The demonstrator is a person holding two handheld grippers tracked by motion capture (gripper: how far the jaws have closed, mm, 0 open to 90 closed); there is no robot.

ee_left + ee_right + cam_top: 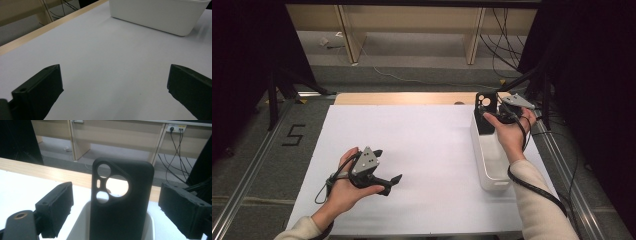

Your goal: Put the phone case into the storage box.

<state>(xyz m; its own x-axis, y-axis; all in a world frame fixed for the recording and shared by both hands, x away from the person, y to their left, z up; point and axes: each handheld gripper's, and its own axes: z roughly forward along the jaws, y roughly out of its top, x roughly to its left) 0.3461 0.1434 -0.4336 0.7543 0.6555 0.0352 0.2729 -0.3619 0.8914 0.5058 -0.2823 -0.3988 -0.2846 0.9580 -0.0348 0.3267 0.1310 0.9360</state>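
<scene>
A black phone case [484, 114] with round camera cut-outs stands upright at the far end of a white bin [486, 181]. In the right gripper view the case [122, 220] rises from the bin [80, 220] between the jaws of my right gripper [115, 195], with a gap on each side, so that gripper is open and not touching it. From above, the right gripper [496, 111] sits at the bin's far end. My left gripper [388, 165] is held open over the white mat near the front left, with nothing between its fingers [40, 87].
A white mat [412, 145] covers the table, with a wooden strip [402, 98] along its far edge. The bin [155, 15] lies along the right side. Beyond the table are wooden shelf legs and loose cables on the floor.
</scene>
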